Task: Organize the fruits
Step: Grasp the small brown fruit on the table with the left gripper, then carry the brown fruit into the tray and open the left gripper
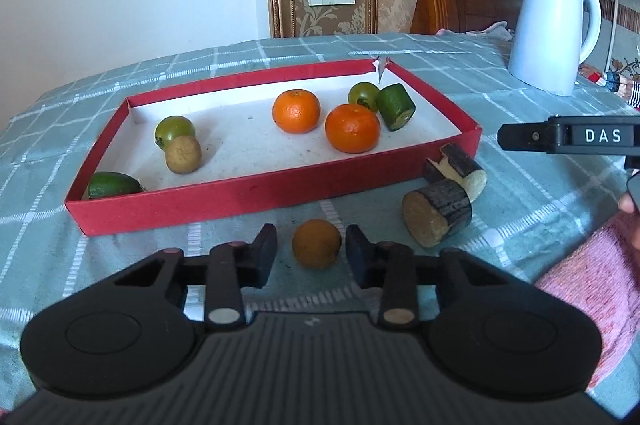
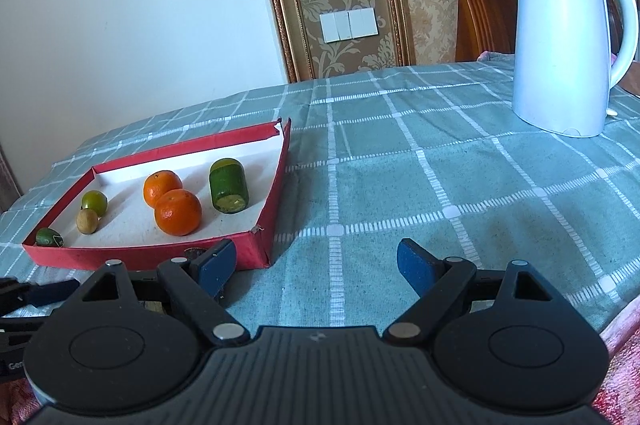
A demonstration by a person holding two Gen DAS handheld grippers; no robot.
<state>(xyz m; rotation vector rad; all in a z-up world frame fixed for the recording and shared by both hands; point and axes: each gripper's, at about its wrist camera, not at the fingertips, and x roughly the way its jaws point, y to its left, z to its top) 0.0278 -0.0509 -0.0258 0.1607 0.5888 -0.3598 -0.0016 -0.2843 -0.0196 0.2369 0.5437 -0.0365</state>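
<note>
table [image 2: 440, 185]: green checked cloth; both views
kettle [image 2: 568, 37]: white, upright on the cloth's far right. Right wrist view shows it whole with brand text, left wrist view smaller, at the edge
red tray [image 1: 248, 197]: shallow, white floor, torn far corner; sits on the cloth left of centre
tray contents: two oranges [image 1: 352, 128] touching, green cut cylinder [image 1: 396, 107] lying on its side, two green round fruits [image 1: 174, 130], one tan round fruit [image 1: 183, 154], dark green piece [image 1: 114, 185] in the near-left corner
left-view only: two dark-barked cut pieces [image 1: 438, 213] on the cloth just outside the tray's near-right corner; second green fruit behind the oranges; pink sleeve [image 1: 592, 277] at right
brown round fruit [image 1: 317, 243]: on the cloth in front of the tray, between the left gripper's pads
left gripper [image 1: 311, 257]: jaws narrowed around that fruit, small gaps visible each side, not clamped
right gripper [image 2: 316, 267]: jaws spread wide, nothing between them, over bare cloth right of the tray
</note>
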